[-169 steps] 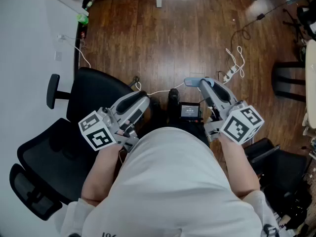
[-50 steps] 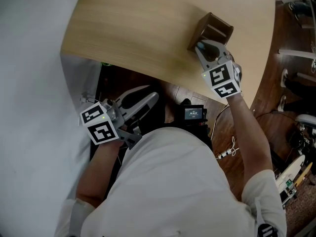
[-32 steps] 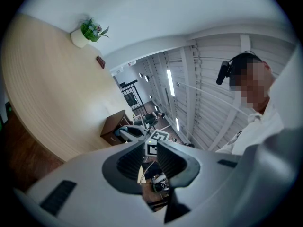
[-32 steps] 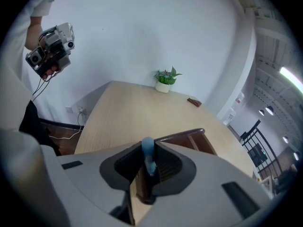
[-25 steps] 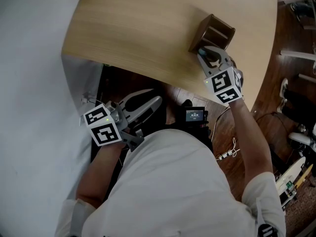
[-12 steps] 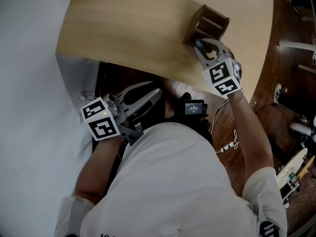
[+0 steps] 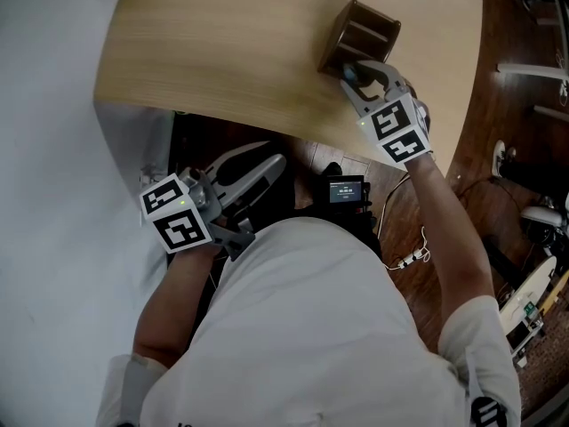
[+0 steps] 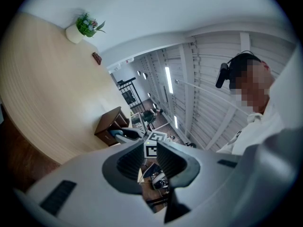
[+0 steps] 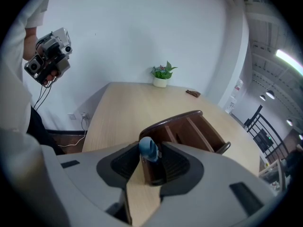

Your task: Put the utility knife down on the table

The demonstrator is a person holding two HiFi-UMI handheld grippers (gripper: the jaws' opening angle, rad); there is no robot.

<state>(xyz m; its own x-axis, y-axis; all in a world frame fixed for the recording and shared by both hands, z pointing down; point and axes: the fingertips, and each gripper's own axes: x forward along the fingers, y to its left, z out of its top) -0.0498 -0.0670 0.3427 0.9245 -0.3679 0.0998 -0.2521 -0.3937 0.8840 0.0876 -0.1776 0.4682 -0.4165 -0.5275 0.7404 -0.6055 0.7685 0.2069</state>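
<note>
Two grippers, one working. Right gripper [image 7: 353, 69] angled down over the pale wooden surface [image 7: 222, 52], tips just beside the near corner of a dark wooden box [image 7: 360, 32] with open compartments.

Utility knife [image 9: 148, 150]: only its blue end shows, standing upright between the right jaws, close against the box corner. Lower part is hidden by the jaws, so I cannot tell whether it rests on the surface.

Right jaws are opening. The blue end sits against one pad with a sliver of gap at the other, so the grip looks to be letting go rather than clamping.

Left gripper [image 7: 274, 163] is held low near the person's body, off the edge of the surface. Its jaws are slightly apart with nothing between them, and it takes no part.

Progress: late stage, by my reading. The knife has been carried to the surface and release is under way. Left to do: confirm the knife lies flat on the wood rather than propped against the box, then lift the right gripper clear.
</note>
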